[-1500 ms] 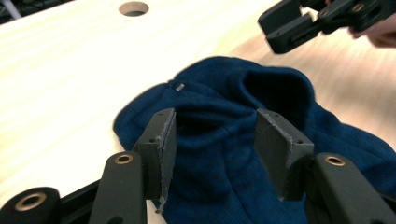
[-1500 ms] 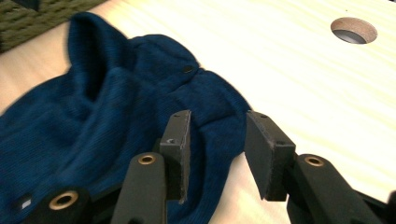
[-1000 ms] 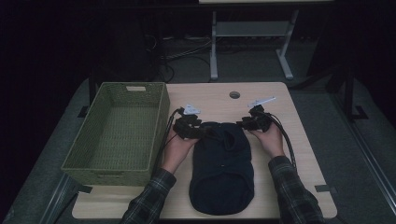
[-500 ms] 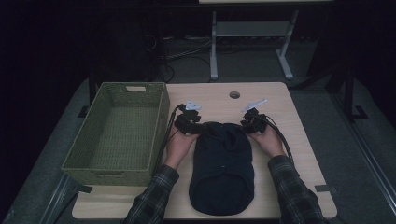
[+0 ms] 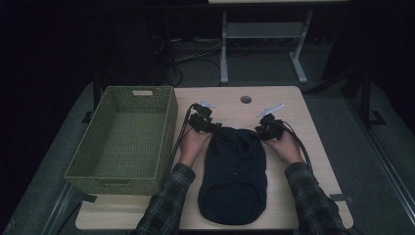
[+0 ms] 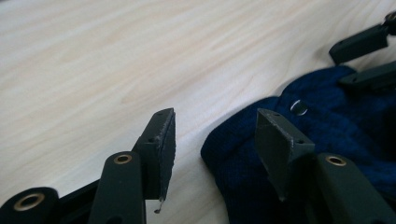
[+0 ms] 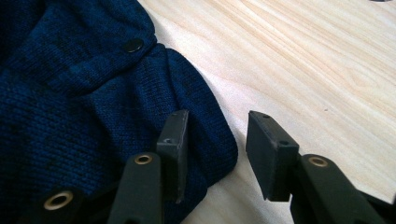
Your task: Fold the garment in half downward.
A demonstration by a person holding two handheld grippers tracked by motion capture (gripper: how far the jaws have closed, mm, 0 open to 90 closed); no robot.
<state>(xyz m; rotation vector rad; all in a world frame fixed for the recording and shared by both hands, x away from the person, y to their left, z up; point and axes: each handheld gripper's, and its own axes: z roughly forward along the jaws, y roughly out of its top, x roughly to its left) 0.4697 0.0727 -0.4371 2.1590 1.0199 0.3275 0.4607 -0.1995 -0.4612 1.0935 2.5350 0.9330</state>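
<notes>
A dark blue knitted garment (image 5: 235, 171) lies flat on the wooden table (image 5: 318, 147), its buttoned end away from the person. My left gripper (image 5: 200, 120) is at its far left corner, low over the table. In the left gripper view the left gripper (image 6: 217, 140) is open, one pad over bare wood, the other over the garment (image 6: 327, 126) edge. My right gripper (image 5: 266, 128) is at the far right corner. In the right gripper view the right gripper (image 7: 219, 144) is open, straddling the garment (image 7: 70, 107) hem near a dark button (image 7: 134, 45).
An empty green woven basket (image 5: 169, 132) stands at the table's left side, close beside the left forearm. A round hole (image 5: 245, 99) sits near the table's far edge. Behind the table stands a grey metal frame (image 5: 223, 49) on the dark floor.
My left gripper has come down closer to the garment's far left corner. The right gripper has hardly shifted, and the garment lies as before.
</notes>
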